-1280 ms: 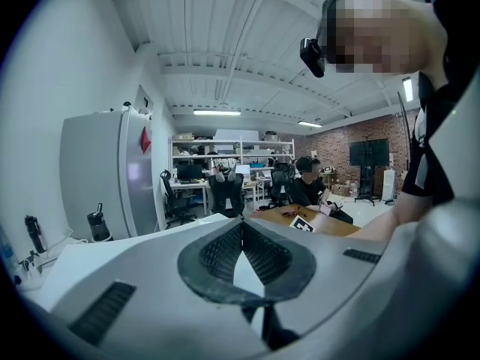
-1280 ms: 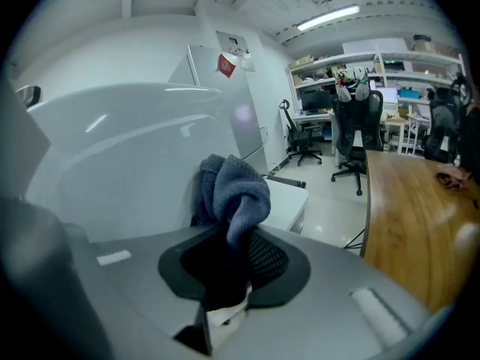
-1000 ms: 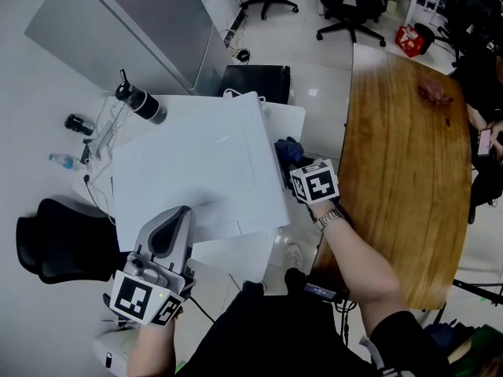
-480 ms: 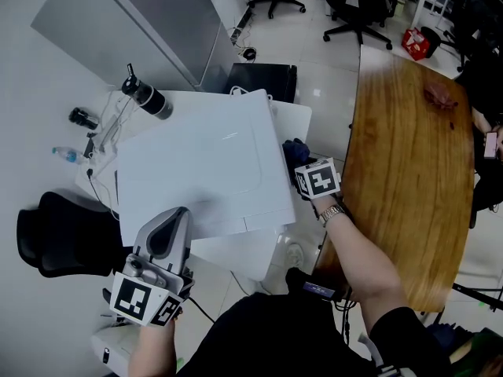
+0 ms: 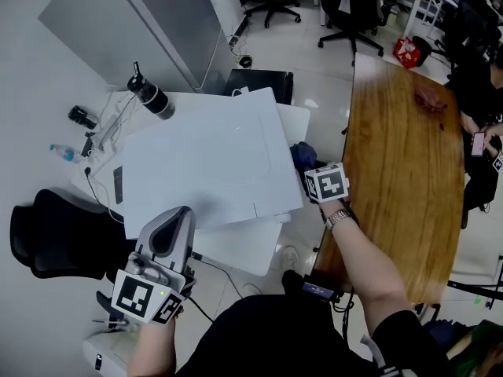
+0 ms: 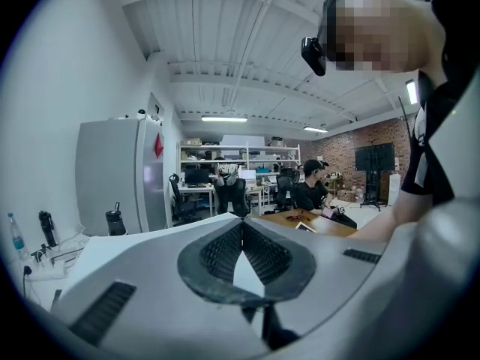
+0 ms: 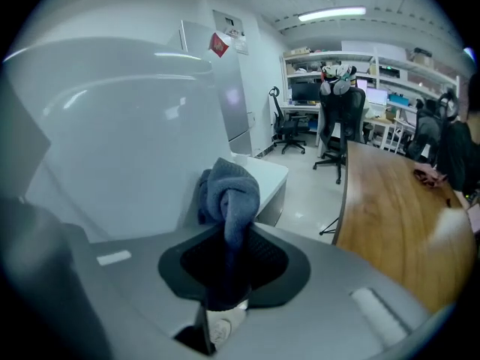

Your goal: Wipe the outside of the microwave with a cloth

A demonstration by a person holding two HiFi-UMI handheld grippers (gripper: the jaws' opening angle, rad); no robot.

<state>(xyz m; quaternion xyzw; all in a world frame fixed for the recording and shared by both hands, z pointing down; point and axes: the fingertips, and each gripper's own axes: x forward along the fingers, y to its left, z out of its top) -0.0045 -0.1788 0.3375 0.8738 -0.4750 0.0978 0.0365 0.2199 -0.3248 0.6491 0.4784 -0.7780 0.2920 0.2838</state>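
Note:
The white microwave (image 5: 204,163) stands on a white table and shows from above in the head view. My right gripper (image 5: 306,163) is against its right side wall, shut on a bunched blue cloth (image 5: 301,154). In the right gripper view the cloth (image 7: 227,190) bulges out between the jaws of the gripper (image 7: 229,238), touching the white wall of the microwave (image 7: 112,126). My left gripper (image 5: 177,214) hovers off the microwave's near left corner, shut, with nothing in it. In the left gripper view the gripper (image 6: 241,227) has its pads together, and the microwave top (image 6: 112,250) lies just beyond.
A long wooden table (image 5: 401,155) runs along the right. A black bottle (image 5: 149,96), a small water bottle (image 5: 67,153) and cables sit left of the microwave. A grey refrigerator (image 5: 149,22) stands behind, a black chair (image 5: 55,234) at left, office chairs (image 5: 354,6) at the back.
The right gripper with the cloth has slid a little toward me along the microwave's right side. The left gripper stays shut and has shifted slightly beside the near corner.

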